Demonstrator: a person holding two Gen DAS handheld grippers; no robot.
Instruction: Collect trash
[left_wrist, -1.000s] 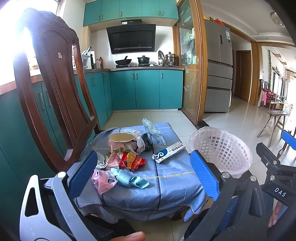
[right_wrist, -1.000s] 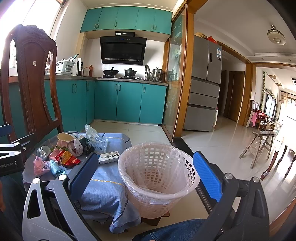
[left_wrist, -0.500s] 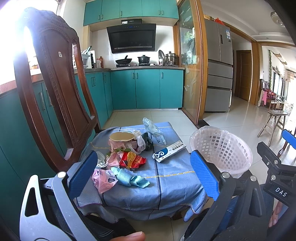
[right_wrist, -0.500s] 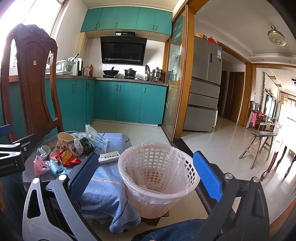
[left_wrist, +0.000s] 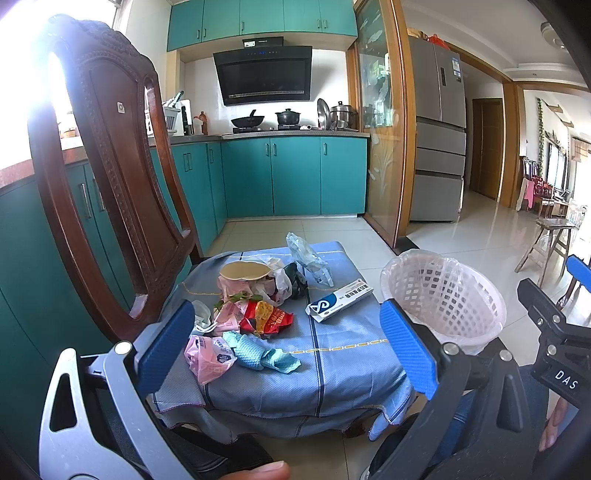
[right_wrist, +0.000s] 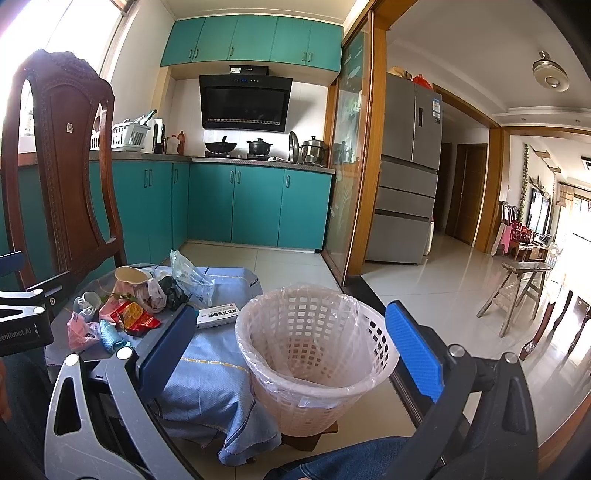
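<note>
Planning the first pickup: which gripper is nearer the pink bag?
Left. The left gripper faces the pink bag; the right gripper frames the basket.

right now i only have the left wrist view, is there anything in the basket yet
Observer: No. The right wrist view looks down into the lined white basket, and its bottom is bare.
Operator: is the right gripper holding anything
Observer: No. The right gripper is open, with nothing between its blue pads.
Operator: whats the basket sitting on
Observer: A low wooden piece shows under its base; I cannot tell what it is.
</note>
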